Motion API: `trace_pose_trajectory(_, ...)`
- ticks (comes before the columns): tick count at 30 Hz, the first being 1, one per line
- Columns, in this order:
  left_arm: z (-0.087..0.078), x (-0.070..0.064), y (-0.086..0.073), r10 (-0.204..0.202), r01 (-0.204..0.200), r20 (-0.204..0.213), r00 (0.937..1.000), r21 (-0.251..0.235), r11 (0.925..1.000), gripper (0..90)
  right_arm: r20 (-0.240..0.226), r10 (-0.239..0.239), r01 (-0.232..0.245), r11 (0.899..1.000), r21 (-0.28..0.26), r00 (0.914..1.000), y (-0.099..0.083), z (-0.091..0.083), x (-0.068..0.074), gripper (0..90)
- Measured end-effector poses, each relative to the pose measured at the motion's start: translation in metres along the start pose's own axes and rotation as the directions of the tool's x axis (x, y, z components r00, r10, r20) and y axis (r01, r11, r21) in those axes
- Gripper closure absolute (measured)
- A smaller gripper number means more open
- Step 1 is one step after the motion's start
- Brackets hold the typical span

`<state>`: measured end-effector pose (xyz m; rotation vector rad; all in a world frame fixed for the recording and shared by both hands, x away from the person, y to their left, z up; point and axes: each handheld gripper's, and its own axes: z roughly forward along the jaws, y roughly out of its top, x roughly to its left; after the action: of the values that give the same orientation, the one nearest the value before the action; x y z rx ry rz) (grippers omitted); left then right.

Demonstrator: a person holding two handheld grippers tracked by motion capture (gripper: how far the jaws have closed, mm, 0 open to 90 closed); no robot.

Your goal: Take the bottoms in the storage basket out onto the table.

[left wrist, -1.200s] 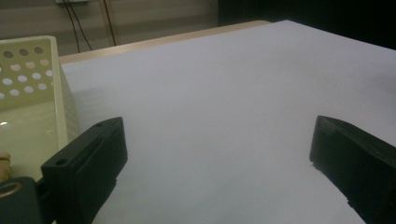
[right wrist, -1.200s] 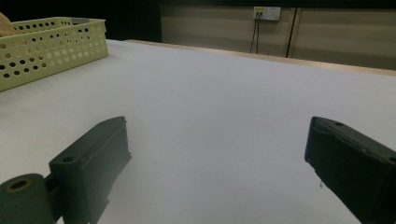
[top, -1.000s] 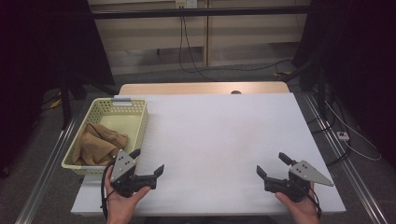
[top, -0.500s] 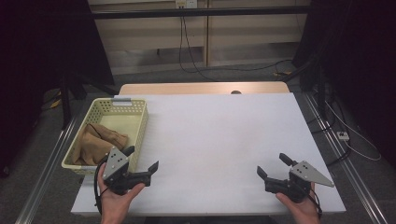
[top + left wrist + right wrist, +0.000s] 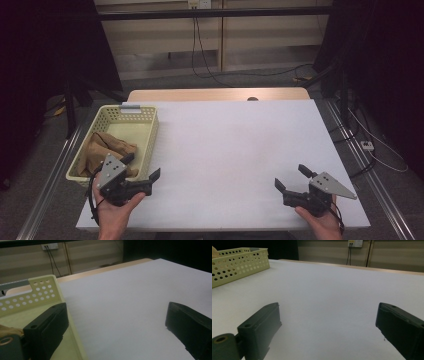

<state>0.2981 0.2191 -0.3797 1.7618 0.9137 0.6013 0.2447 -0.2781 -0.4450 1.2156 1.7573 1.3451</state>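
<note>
A pale yellow perforated basket (image 5: pixel 151 134) stands at the table's left side with a crumpled brown cloth (image 5: pixel 106 145) inside. My left gripper (image 5: pixel 142 166) hovers open at the basket's near right corner, one jaw above the rim and the other over the white table. In the left gripper view the basket (image 5: pixel 42 290) wall runs under the left jaw, and my left gripper (image 5: pixel 117 322) holds nothing. My right gripper (image 5: pixel 290 176) is open and empty near the front right of the table. In the right gripper view my right gripper (image 5: pixel 328 322) faces bare tabletop, with the basket (image 5: pixel 239 262) far left.
The white table top (image 5: pixel 235 145) spreads between both hands, with a wooden strip (image 5: pixel 215 94) along its far edge. Metal rails flank the table on both sides. Cables and a power strip (image 5: pixel 367 145) lie on the floor to the right.
My left gripper has moved left and slightly back, so one jaw now sits over the basket's corner. The right gripper has stayed still.
</note>
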Motion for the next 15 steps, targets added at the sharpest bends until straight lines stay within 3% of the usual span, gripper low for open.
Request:
trace_pose_trajectory(3, -0.002, 0.004, 0.003, -0.02, 0.02, -0.008, 0.9998, 0.0, 0.9998, 5.1, -0.005, 0.003, -0.003, 1.0, 0.006, 1.0, 0.0, 0.001, 0.001, 5.1)
trace_pose_trajectory(11, -0.014, 0.012, 0.01, 0.002, -0.003, -0.039, 0.9992, -0.002, 1.0, 5.0, -0.003, 0.006, -0.006, 1.0, 0.002, 1.0, 0.0, 0.0, 0.001, 5.2)
trace_pose_trajectory(15, -0.023, 0.018, 0.014, -0.006, 0.006, -0.065, 0.9979, -0.013, 0.9999, 5.4, -0.005, 0.005, -0.005, 1.0, 0.005, 1.0, 0.0, 0.001, 0.001, 5.2)
